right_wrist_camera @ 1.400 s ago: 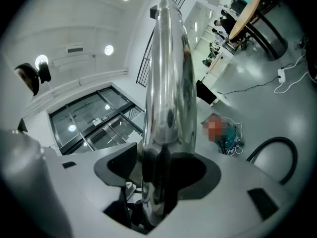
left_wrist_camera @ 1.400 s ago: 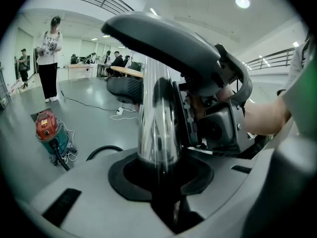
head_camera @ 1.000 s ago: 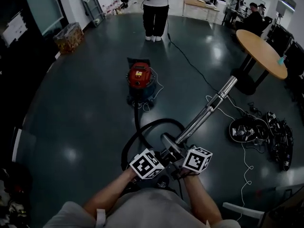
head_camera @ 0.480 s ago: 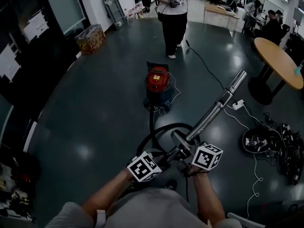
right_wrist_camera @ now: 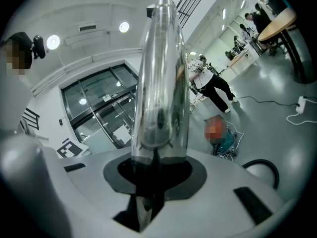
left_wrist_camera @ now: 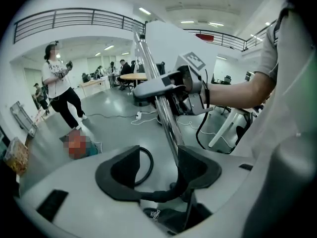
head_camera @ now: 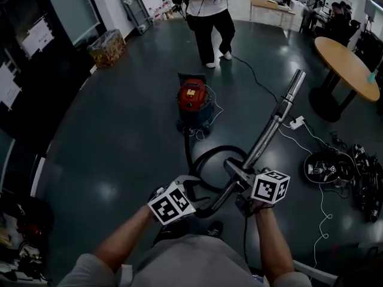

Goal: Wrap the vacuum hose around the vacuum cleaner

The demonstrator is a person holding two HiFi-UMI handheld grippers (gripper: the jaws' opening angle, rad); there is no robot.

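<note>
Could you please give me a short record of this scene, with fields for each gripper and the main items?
left gripper: open; fingers have just been opening; wand passes between them, unclamped
right gripper: shut on wand
hose: loose loop on floor, not wrapped
vacuum: upright on floor, beyond the loop
person: standing beyond the vacuum

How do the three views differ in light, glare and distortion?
Head view: dim, darker toward the edges, with lamp reflections on the glossy floor; the room bows outward. Left gripper view: bright, with strong fisheye, so the railing curves, and the corners are black. Right gripper view: the tube stands close to the lens, looms large and mirrors the room; the lamps glare.
</note>
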